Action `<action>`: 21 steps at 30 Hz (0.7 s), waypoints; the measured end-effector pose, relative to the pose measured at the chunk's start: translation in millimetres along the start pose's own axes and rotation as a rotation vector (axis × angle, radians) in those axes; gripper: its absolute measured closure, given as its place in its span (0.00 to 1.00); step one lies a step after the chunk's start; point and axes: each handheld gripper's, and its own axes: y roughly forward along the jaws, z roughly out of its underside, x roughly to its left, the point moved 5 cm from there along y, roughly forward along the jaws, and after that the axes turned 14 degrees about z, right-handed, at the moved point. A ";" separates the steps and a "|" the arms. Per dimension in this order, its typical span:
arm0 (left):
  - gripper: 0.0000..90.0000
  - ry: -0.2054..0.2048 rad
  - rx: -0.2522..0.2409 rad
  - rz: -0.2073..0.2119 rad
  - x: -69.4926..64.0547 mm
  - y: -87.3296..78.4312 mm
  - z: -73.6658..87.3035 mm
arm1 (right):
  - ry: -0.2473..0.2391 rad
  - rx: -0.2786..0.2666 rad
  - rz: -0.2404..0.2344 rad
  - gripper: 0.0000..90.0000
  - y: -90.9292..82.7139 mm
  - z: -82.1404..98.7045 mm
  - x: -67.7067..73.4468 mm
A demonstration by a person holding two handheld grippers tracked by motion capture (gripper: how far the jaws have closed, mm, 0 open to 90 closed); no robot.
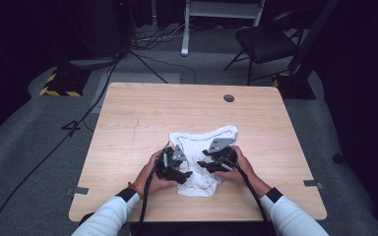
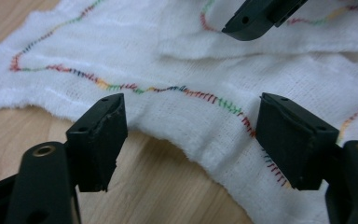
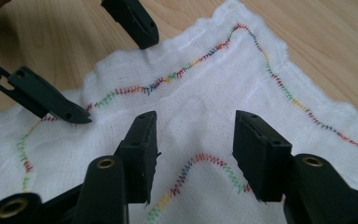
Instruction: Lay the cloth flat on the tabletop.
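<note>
A white cloth [image 1: 204,140] with a rainbow-stitched hem lies crumpled on the wooden table [image 1: 142,113], near its front middle. My left gripper [image 1: 183,174] rests at the cloth's left front part. In the left gripper view its jaws stand apart [image 2: 191,109] with the cloth's stitched edge [image 2: 168,56] lying between them, not pressed. My right gripper [image 1: 203,164] sits at the cloth's right side and faces the left one. Its jaws are open [image 3: 196,123] just above the cloth [image 3: 223,88], with nothing pinched. One right jaw tip [image 2: 256,18] shows at the top of the left gripper view.
A round cable hole [image 1: 229,98] sits near the table's far edge. Beyond the table stand a black chair [image 1: 266,42] and a yellow-and-black striped base [image 1: 61,83], with cables across the grey floor. Bare wood surrounds the cloth on all sides.
</note>
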 end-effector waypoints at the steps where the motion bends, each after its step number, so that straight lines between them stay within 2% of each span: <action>1: 0.32 -0.008 0.003 0.012 0.4 0.7 1.3 | 0.000 0.009 -0.009 0.56 2.9 0.0 0.3; 4: 0.38 -0.009 0.024 0.020 1.3 4.1 3.7 | 0.012 0.034 0.005 0.59 11.1 0.4 -2.0; 7: 0.41 -0.011 0.021 0.035 1.2 4.4 3.9 | 0.014 0.068 -0.010 0.64 19.1 3.6 -0.9; 9: 0.42 -0.020 0.018 0.045 1.6 4.7 4.1 | 0.005 0.064 -0.019 0.74 18.7 3.7 0.3; 12: 0.45 -0.010 0.024 0.052 1.1 4.4 3.8 | -0.032 0.057 -0.015 0.88 16.2 3.4 1.9; 13: 0.45 -0.010 0.024 0.052 1.1 4.4 3.8 | -0.032 0.057 -0.015 0.88 16.2 3.4 1.9; 14: 0.45 -0.013 0.024 0.052 1.1 4.3 3.9 | -0.047 0.048 -0.010 0.95 14.1 4.0 2.1; 18: 0.45 -0.015 0.030 0.049 1.3 2.8 5.1 | -0.057 0.040 -0.014 0.97 7.6 5.8 0.7; 21: 0.40 -0.017 0.028 0.039 2.2 1.5 6.7 | -0.048 0.024 -0.010 0.97 -6.3 10.4 -4.0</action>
